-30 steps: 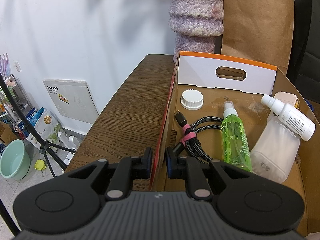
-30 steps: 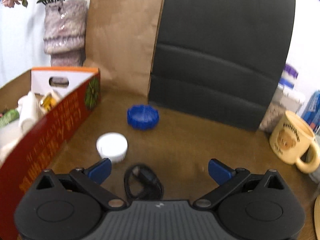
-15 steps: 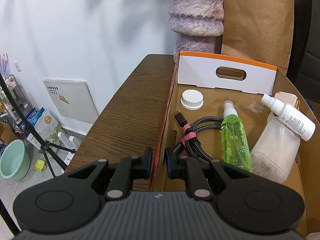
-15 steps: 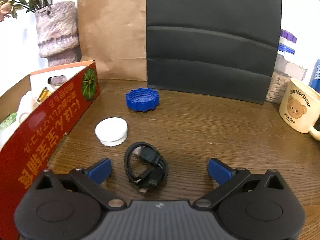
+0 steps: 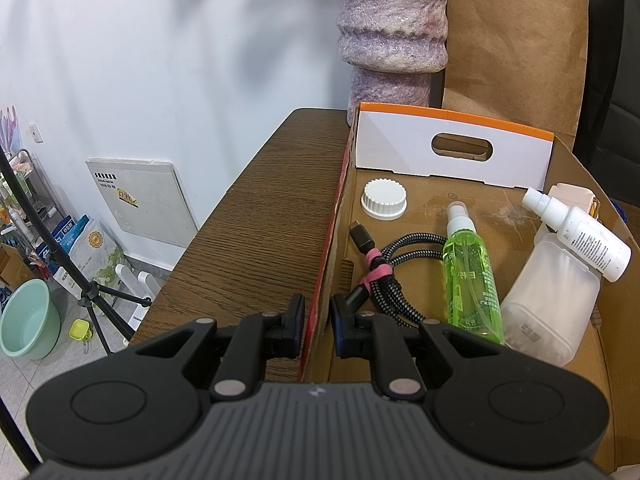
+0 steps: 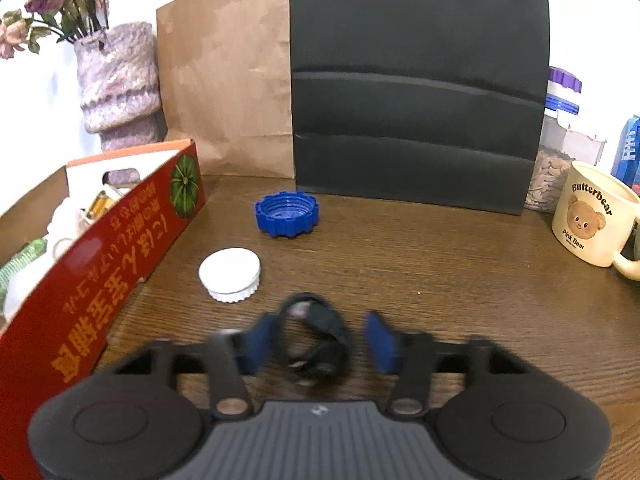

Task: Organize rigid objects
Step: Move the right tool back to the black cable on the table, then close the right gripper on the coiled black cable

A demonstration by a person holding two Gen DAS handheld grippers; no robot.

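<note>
Two grippers share the work: the left gripper (image 5: 317, 322) pinches the box (image 5: 325, 264) wall, while the right gripper (image 6: 318, 340), jaws just closing but apart, straddles the coiled black cable (image 6: 316, 334) at six o'clock from the blue cap (image 6: 286, 214), and should next squeeze, then lift.

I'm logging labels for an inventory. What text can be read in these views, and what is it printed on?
"Butterbear" and "Pink Bear": on the cream mug.
Orange characters on the red side of the cardboard box: upside down in this view, not legible to me.
Print on the white spray bottle and green spray bottle: too small.
Sticker on the white wall panel: too small.
</note>
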